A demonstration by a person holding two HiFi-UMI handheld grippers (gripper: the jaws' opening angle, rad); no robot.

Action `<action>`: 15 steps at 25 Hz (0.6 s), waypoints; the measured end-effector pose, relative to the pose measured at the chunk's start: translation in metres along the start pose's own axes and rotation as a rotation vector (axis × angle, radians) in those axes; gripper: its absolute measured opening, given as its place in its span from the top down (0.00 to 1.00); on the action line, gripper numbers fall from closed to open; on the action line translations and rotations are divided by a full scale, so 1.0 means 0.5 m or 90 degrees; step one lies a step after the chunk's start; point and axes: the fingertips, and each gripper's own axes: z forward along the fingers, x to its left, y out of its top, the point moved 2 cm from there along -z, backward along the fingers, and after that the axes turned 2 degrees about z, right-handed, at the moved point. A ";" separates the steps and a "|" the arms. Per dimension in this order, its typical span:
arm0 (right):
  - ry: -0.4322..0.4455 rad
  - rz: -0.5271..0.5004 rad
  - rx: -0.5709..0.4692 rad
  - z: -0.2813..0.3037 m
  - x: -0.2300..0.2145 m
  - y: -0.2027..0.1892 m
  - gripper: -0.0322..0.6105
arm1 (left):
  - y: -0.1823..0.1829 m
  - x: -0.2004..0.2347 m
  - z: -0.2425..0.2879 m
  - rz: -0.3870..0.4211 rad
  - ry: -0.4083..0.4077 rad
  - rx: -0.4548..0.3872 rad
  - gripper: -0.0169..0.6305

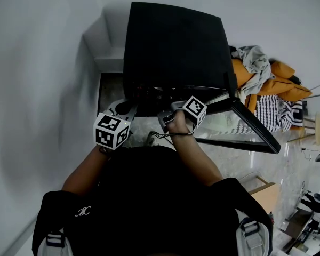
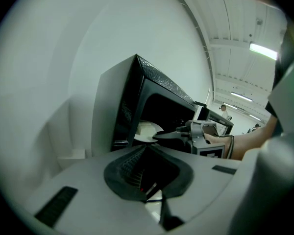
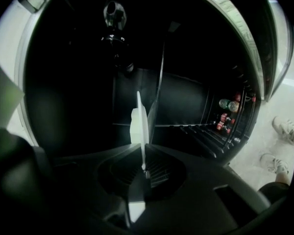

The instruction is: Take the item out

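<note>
**White plate pinched in the right tongs, inside the black appliance**

Black appliance point(image 1: 173, 47), boxy, backed against a pale wall. Its glazed door point(image 1: 253, 129) stands swung out to my right, so the mouth of the cavity faces me.

Plate point(image 2: 147, 130): white, thin, lying flat just inside the mouth at the left side of the dark cavity. It is not out yet.

Right tongs point(image 3: 143, 168): reaching into the opening, closed down on the plate's near rim. In the right gripper view the plate runs edge-on as a thin pale line straight ahead from between the jaws. The left gripper view confirms both tips at the rim.

Left tongs point(image 2: 149, 187): outside the appliance, low and just left of the opening. The jaws are drawn together with nothing between them.

Key relation: the plate lies ahead of the right tongs, deeper into the cavity, with its flat plane in line with their reach. Right hand has it; left is near but apart. My read is that the way out is straight back toward me, kept level. I judge the rim-only pinch could let the far edge droop.
</note>
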 end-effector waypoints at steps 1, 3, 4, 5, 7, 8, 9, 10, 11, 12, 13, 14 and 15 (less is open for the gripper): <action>0.002 -0.001 0.001 -0.003 0.000 -0.002 0.91 | 0.000 0.000 -0.001 0.001 -0.001 -0.001 0.96; 0.010 -0.005 0.003 -0.011 0.000 -0.003 0.91 | -0.001 -0.002 -0.002 0.003 -0.004 -0.002 0.96; 0.016 -0.007 0.004 -0.016 0.002 -0.004 0.91 | -0.001 -0.002 -0.002 0.004 -0.005 -0.002 0.96; 0.020 -0.010 0.002 -0.022 0.005 -0.003 0.91 | -0.002 -0.003 -0.002 0.004 -0.007 -0.002 0.96; 0.028 -0.013 -0.001 -0.033 0.012 -0.004 0.91 | -0.003 -0.005 -0.003 0.006 -0.012 -0.002 0.96; 0.031 -0.014 -0.002 -0.038 0.017 -0.006 0.91 | -0.004 -0.007 -0.004 0.007 -0.013 -0.001 0.96; 0.034 -0.012 -0.003 -0.044 0.020 -0.007 0.91 | -0.005 -0.008 -0.005 0.008 -0.015 -0.001 0.96; 0.036 -0.011 -0.004 -0.050 0.021 -0.009 0.91 | -0.006 -0.010 -0.006 0.009 -0.017 -0.001 0.96; 0.037 -0.009 -0.005 -0.057 0.021 -0.010 0.91 | -0.008 -0.012 -0.007 0.010 -0.020 -0.001 0.96; 0.038 -0.007 -0.008 -0.064 0.021 -0.012 0.91 | -0.009 -0.014 -0.007 0.010 -0.022 -0.001 0.96; 0.040 -0.004 -0.010 -0.071 0.020 -0.013 0.91 | -0.011 -0.014 -0.008 0.011 -0.024 -0.001 0.96; 0.041 -0.001 -0.013 -0.078 0.019 -0.015 0.91 | -0.013 -0.015 -0.008 0.011 -0.027 -0.001 0.96; 0.043 0.002 -0.016 -0.086 0.018 -0.017 0.91 | -0.015 -0.016 -0.009 0.012 -0.029 0.000 0.96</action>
